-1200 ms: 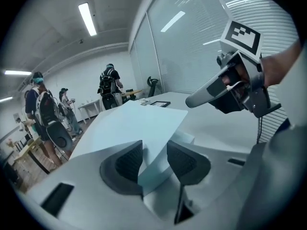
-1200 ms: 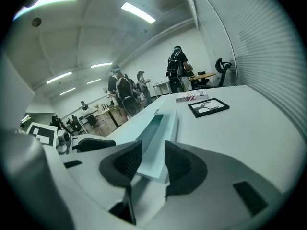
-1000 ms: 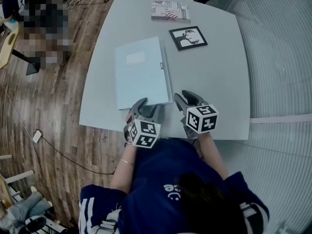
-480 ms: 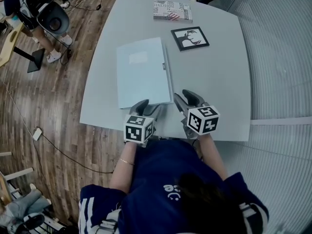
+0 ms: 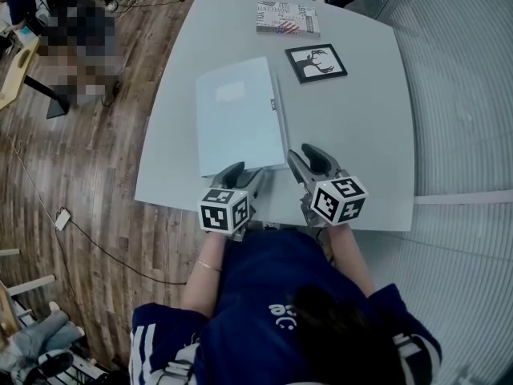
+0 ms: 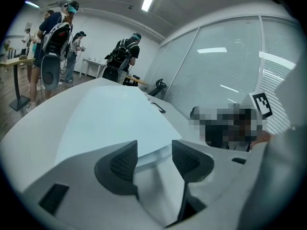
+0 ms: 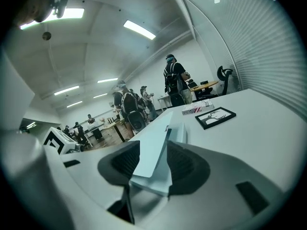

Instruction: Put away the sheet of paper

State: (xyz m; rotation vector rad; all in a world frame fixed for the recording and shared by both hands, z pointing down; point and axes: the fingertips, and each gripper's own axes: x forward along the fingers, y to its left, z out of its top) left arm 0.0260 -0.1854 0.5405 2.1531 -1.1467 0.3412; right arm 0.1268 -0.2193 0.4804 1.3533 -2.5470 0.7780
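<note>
A pale blue folder (image 5: 236, 115) lies shut on the grey table (image 5: 361, 135), with a small clip (image 5: 273, 103) at its right edge. My left gripper (image 5: 244, 175) is at the folder's near left corner. Its jaws have just been opening and stand open, and in the left gripper view (image 6: 154, 152) the folder's near edge (image 6: 153, 155) shows in the gap. My right gripper (image 5: 304, 155) is at the near right corner. Its jaws have also just been opening. In the right gripper view (image 7: 152, 163) the folder's corner (image 7: 156, 147) sits between the pads, its cover a little raised, not pinched.
A book (image 5: 287, 18) lies at the table's far edge. A black-framed picture (image 5: 316, 62) lies to the right of the folder. Wooden floor with cables runs along the left, and a glass wall with blinds along the right. People stand beyond the table (image 6: 122, 61).
The left gripper has rolled, so its marker cube now sits squarer. Both pairs of jaws have widened. The right gripper has risen slightly at the folder's corner.
</note>
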